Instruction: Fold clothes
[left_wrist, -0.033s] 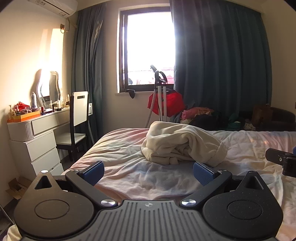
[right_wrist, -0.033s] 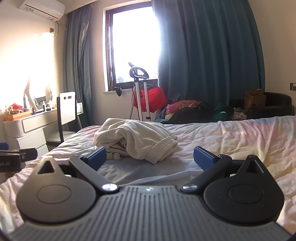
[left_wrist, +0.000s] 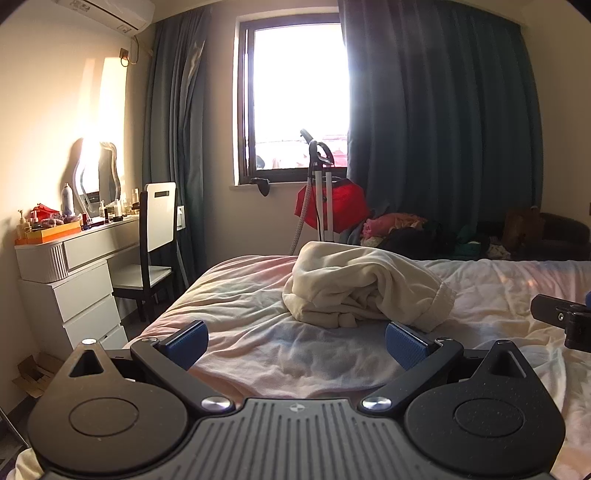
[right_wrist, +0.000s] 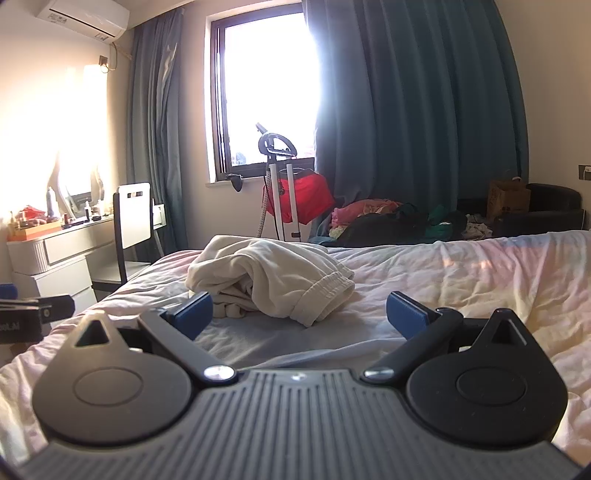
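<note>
Cream garment (left_wrist: 365, 286), crumpled in a loose heap with a ribbed hem showing on its right side, lies on the bed (left_wrist: 240, 306) ahead of both grippers, touching neither. Going left to right in the left wrist view, we see a white dressing table (left_wrist: 74, 266) crowded with bottles and an orange tray; any labels there are too small to read. Next comes a white-backed chair (left_wrist: 157, 218), then a bright window (left_wrist: 295, 107) between blue-grey curtains. A garment steamer (left_wrist: 319, 184) with a red item hung on it stands by the sill, and a pile of mixed clothes (left_wrist: 406, 232) sits further right. We hold the left gripper (left_wrist: 295, 341) spread wide, nothing between its blue pads. At the far right edge, part of the other tool pokes in. In the right wrist view, the right gripper (right_wrist: 299, 314) is likewise spread wide and empty, just short of the garment. A brown cardboard box (right_wrist: 508, 199) carries print we cannot make out.
</note>
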